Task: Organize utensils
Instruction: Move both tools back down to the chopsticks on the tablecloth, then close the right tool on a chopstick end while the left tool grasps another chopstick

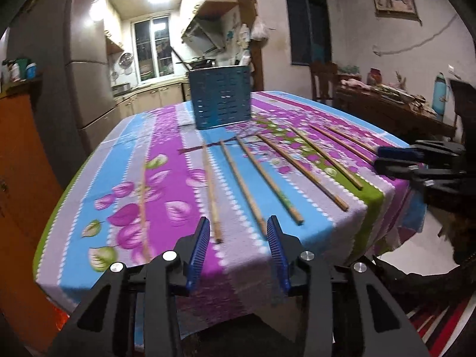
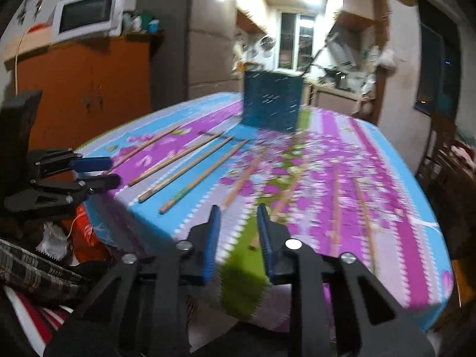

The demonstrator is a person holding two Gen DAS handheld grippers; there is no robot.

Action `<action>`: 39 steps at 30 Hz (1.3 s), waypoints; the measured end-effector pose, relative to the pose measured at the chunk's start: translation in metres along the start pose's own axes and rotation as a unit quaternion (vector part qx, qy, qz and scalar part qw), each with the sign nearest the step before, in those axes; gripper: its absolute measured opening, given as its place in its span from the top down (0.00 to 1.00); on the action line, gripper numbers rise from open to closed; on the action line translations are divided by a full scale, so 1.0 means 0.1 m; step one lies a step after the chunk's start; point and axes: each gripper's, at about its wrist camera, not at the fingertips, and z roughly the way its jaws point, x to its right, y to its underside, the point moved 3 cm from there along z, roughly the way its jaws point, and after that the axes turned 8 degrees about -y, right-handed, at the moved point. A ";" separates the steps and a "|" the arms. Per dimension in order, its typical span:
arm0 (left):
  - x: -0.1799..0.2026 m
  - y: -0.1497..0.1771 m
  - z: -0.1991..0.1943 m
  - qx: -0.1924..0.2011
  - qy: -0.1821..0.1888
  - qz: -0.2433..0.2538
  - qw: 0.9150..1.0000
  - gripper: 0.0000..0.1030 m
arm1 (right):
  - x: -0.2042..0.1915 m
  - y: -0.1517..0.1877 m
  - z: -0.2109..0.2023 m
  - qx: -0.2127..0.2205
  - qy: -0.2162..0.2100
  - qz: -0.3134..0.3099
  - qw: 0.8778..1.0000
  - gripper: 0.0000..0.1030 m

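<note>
On the bench, which is draped in a floral cloth (image 1: 166, 160) striped purple, blue, grey and green, my wooden chopsticks lie in a loose fan, each apart from its neighbours, thick ends toward me at the near edge. From my left wrist view I count eight of them; the one second from the left (image 1: 211, 192) and the next one along (image 1: 242, 186) end just beyond my left gripper (image 1: 238, 235). That gripper hangs over the near edge with its blue-padded jaws spread wide and nothing between them. At the far side of the bench stands the dark blue perforated utensil holder (image 1: 220, 96), upright, well apart from the chopsticks.

My right gripper (image 2: 236, 223) is likewise parted, less widely, and grips nothing; it hovers over the green stripe at the near edge. Its view is badly blurred, so I can only make out the chopsticks on its left sharply, such as the nearest of those (image 2: 203, 175). An orange wooden cabinet (image 2: 86, 89) stands beyond the bench's left side.
</note>
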 end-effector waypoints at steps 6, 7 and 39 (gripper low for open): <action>0.15 0.17 0.11 -0.009 0.004 0.008 1.000 0.59 | -0.16 0.10 0.31 -0.037 -0.034 0.005 0.999 0.79; 0.14 0.20 0.12 -0.011 0.006 0.002 1.000 0.59 | -0.17 0.10 0.33 -0.040 -0.036 0.006 0.999 0.79; 0.18 0.12 0.42 0.017 0.000 -0.025 1.000 0.89 | -0.06 0.22 0.37 -0.006 -0.003 0.110 0.994 0.95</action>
